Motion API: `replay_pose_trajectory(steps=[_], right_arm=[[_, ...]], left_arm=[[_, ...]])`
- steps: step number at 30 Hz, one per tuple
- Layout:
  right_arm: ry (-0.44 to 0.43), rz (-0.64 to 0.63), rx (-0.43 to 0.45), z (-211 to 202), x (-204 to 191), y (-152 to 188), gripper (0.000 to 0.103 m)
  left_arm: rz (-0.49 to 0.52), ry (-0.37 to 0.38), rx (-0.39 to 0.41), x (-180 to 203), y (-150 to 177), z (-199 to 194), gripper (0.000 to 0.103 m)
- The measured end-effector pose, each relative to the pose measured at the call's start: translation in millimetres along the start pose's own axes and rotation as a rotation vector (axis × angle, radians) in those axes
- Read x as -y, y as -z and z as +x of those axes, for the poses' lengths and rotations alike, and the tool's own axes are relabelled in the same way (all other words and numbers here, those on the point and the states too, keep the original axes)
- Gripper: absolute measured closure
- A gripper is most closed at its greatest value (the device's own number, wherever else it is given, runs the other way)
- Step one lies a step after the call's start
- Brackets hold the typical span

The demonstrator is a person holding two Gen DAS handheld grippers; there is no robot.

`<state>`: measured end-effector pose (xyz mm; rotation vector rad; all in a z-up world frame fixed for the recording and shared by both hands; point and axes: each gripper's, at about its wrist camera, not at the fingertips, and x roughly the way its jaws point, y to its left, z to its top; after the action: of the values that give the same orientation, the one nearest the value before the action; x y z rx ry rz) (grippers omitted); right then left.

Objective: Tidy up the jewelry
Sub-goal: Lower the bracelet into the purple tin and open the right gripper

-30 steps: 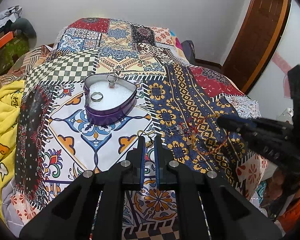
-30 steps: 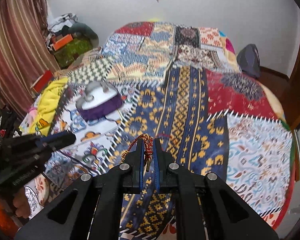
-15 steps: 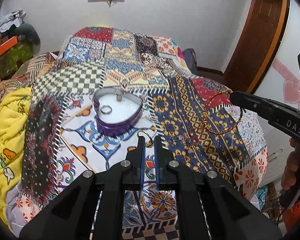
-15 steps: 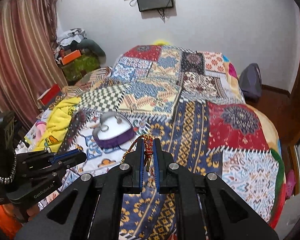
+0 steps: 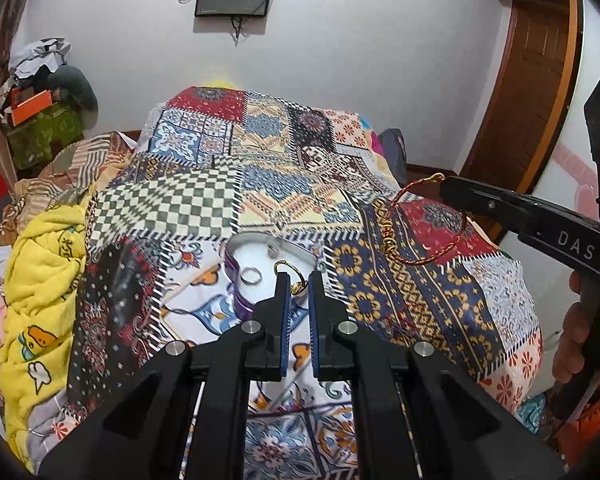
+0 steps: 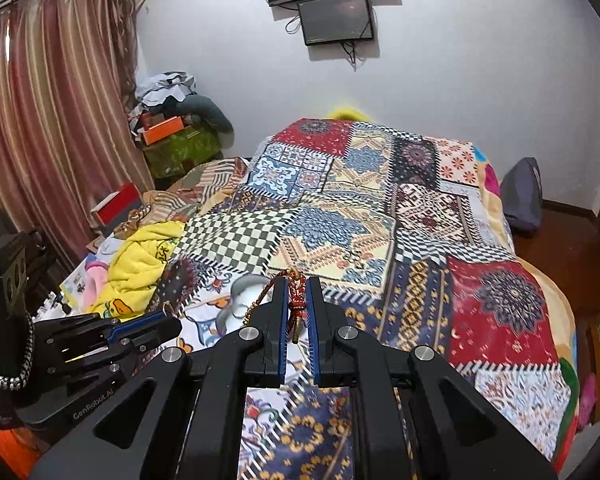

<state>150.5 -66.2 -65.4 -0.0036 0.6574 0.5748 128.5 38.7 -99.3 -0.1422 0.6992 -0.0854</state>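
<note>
A purple heart-shaped tin (image 5: 244,300) with a white lining sits on the patchwork bedspread (image 5: 204,200); a silver ring (image 5: 251,276) and a small silver piece (image 5: 273,251) lie in it. My left gripper (image 5: 299,286) is shut on a gold ring (image 5: 292,276) and holds it above the tin's near side. My right gripper (image 6: 296,300) is shut on a red and gold cord bracelet (image 6: 294,292), lifted above the bed; the bracelet also shows hanging in the left wrist view (image 5: 420,232). The tin (image 6: 248,296) is mostly hidden behind the right fingers.
A yellow blanket (image 5: 40,280) lies at the bed's left edge. Boxes and clothes (image 6: 172,136) are piled in the far left corner by the curtain. A wooden door (image 5: 540,100) stands at the right. A dark bag (image 6: 520,196) sits on the floor.
Both grippers rose from the bedspread. The left one lifted the gold ring off the bed toward the tin. The right one carried the bracelet higher.
</note>
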Motion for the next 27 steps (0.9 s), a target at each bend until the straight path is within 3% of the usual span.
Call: replay_pose_trajectory(steps=[11, 27], right_arm=[[-0.052, -0.005, -0.056, 42, -12, -6, 0.095], [-0.113, -0.033, -0.208, 109, -19, 10, 0.096]], left_arm=[[-0.024, -0.021, 0.020, -21, -11, 14, 0.096], [-0.050, -0.028, -0.017, -46, -14, 51, 0.096]])
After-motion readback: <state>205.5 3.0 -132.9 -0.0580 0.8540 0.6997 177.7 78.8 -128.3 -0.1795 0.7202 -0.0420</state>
